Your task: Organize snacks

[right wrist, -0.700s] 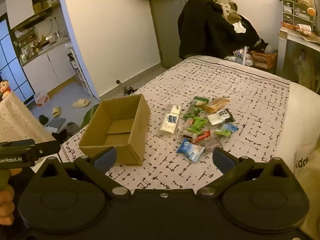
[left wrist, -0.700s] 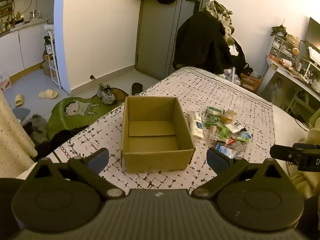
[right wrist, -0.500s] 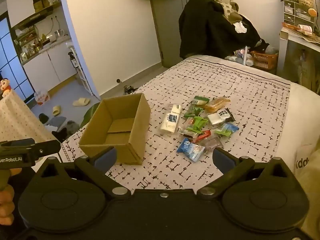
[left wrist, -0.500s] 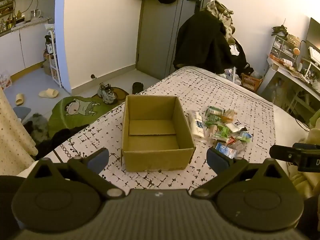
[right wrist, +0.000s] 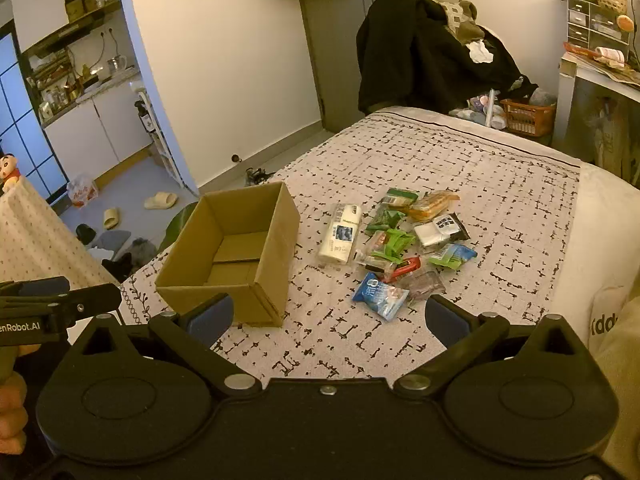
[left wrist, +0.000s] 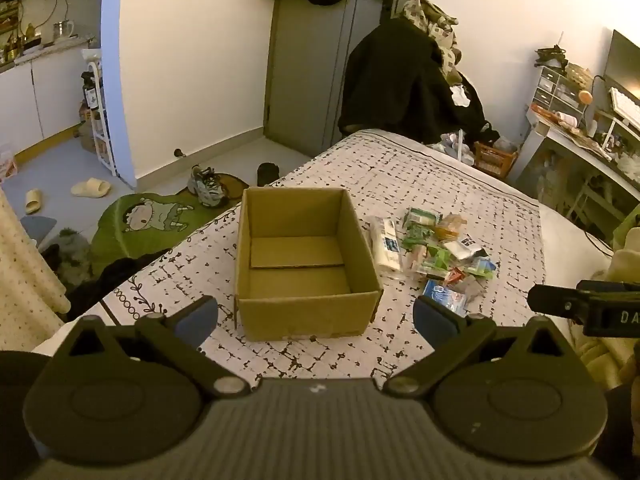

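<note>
An open, empty cardboard box stands on the patterned bedspread. Right of it lies a pile of several snack packets: a white packet, green ones, an orange one, a red one and a blue packet nearest me. My left gripper is open and empty, in front of the box's near wall. My right gripper is open and empty, in front of the blue packet and the box's corner.
The bed fills the middle. On the floor to the left lie a green cartoon mat, shoes and slippers. A chair heaped with dark clothes stands beyond the bed. A desk and an orange basket are at right.
Both views have shifted only slightly; the box and snacks lie where they were, and both grippers stay open.
</note>
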